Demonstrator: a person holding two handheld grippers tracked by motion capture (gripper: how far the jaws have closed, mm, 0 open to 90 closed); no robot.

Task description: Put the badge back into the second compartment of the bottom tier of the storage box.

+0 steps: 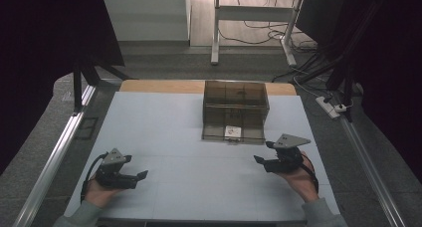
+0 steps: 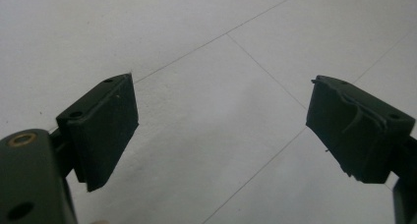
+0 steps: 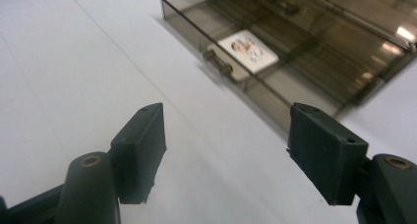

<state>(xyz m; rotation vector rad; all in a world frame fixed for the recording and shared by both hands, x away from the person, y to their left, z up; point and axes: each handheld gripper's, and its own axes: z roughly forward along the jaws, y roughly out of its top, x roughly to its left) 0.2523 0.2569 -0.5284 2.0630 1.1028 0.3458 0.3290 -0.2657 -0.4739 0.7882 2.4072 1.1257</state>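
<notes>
One smoky clear box point(image 1: 235, 107) stands toward the far middle of the white table point(image 1: 189, 177), its drawer point(image 3: 236, 52) pulled out toward the person, with open surface all round. Inside lies one small card point(image 3: 248, 49); its print is unreadable. Nearer than the box, the left gripper point(image 1: 142, 175) and right gripper point(image 1: 262, 152) hover well apart, jaws spread, empty.

Overhead forward-down; tool cameras low over table point(image 1: 199, 182)
</notes>
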